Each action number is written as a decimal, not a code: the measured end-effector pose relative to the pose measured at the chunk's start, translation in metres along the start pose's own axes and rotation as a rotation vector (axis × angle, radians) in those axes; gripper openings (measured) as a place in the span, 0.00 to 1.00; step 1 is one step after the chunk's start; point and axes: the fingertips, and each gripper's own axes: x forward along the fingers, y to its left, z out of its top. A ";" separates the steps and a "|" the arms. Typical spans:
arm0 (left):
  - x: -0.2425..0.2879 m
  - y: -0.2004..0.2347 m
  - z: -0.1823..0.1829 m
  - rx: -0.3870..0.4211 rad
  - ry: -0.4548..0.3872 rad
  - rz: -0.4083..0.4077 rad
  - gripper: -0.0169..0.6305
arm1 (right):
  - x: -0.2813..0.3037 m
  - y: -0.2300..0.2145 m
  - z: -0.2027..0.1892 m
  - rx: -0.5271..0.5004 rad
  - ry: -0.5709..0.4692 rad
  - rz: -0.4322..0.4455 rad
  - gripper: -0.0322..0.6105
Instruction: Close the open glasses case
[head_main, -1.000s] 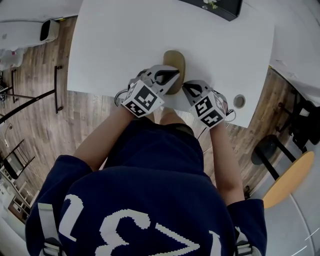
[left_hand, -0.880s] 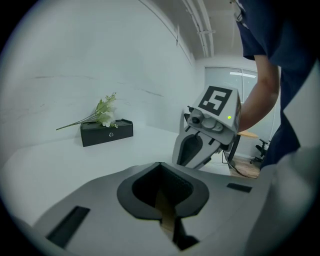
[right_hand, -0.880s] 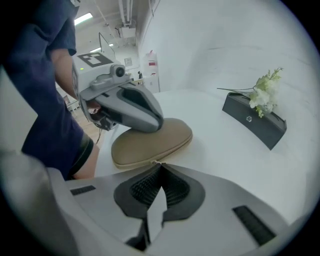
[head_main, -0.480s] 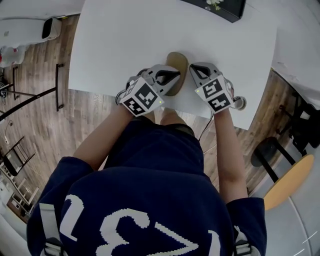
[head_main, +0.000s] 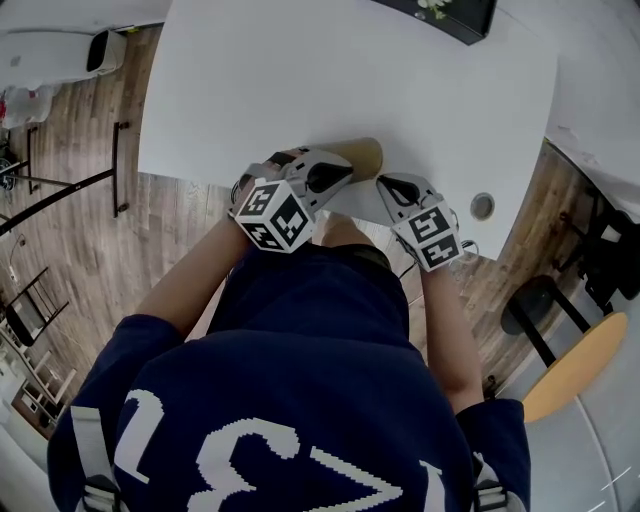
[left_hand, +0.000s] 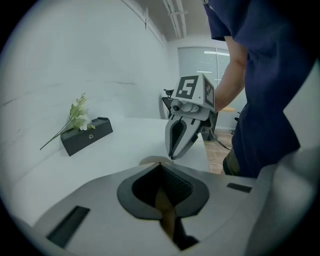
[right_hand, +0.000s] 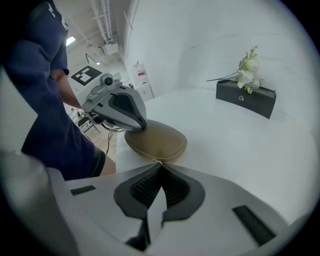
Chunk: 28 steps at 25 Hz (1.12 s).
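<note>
Sideways, glasses case (right_hand: 156, 141) (in left claw (left_hand: 160, 161))

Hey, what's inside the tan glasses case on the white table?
Of the glasses case, only the tan outer shell and side seam show. The shell covers its interior, so any contents are hidden. The left gripper clamps one end.

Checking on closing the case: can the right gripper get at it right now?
Probably yes. The right gripper, jaws shut, sits at the near edge of the case with nothing between; the left gripper is at its far end, out of the way.
</note>
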 end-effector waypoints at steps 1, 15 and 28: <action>-0.001 0.000 0.000 -0.001 -0.003 -0.003 0.05 | 0.000 -0.006 0.000 -0.008 0.010 -0.019 0.08; -0.001 -0.001 -0.002 -0.001 -0.013 -0.005 0.05 | 0.003 0.005 0.004 -0.108 0.071 0.107 0.27; -0.002 0.000 -0.002 0.010 -0.016 0.009 0.05 | 0.012 0.008 0.000 0.099 0.029 -0.061 0.12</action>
